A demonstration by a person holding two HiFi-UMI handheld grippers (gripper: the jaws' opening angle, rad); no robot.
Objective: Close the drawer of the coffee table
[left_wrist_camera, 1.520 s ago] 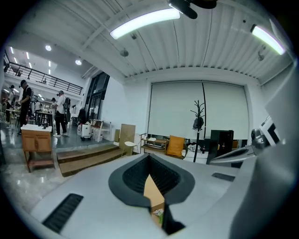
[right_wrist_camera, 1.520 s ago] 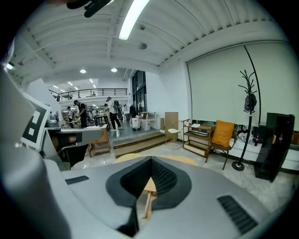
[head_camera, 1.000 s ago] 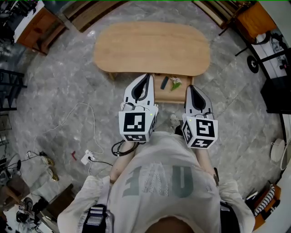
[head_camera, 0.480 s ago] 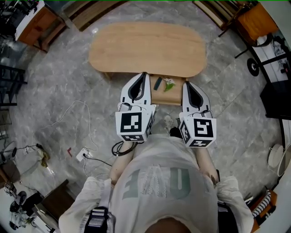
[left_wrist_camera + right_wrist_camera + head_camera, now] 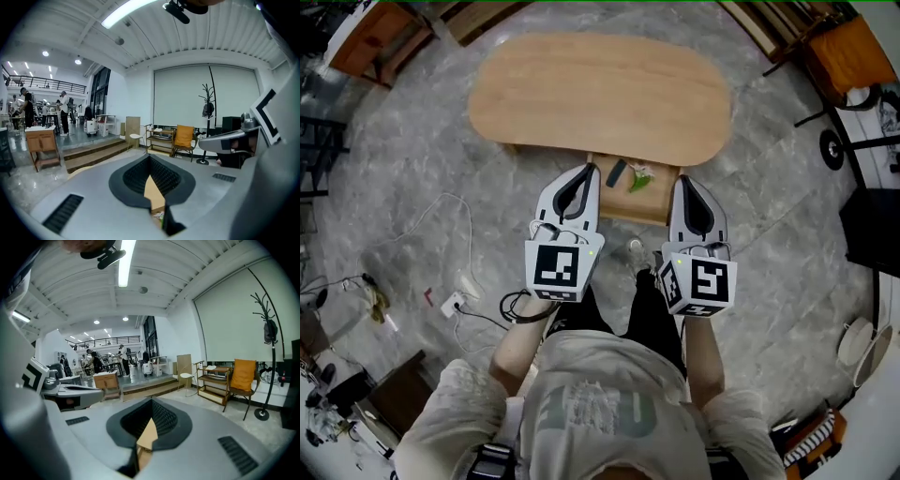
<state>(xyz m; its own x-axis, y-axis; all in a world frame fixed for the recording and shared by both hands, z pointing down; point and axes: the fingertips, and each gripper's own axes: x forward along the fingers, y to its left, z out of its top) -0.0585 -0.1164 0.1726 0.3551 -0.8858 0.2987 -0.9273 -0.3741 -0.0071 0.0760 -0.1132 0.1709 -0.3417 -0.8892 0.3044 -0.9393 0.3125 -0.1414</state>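
Coffee table — drawer standing out, small items inside. Left gripper and right gripper — jaws together, nothing held, one by each end of the drawer.

Drawer out from table's near edge, oblong item left of leafy item inside, left claw and right claw flanking it

Wooden drawer (pulled open) juts from oval coffee table.
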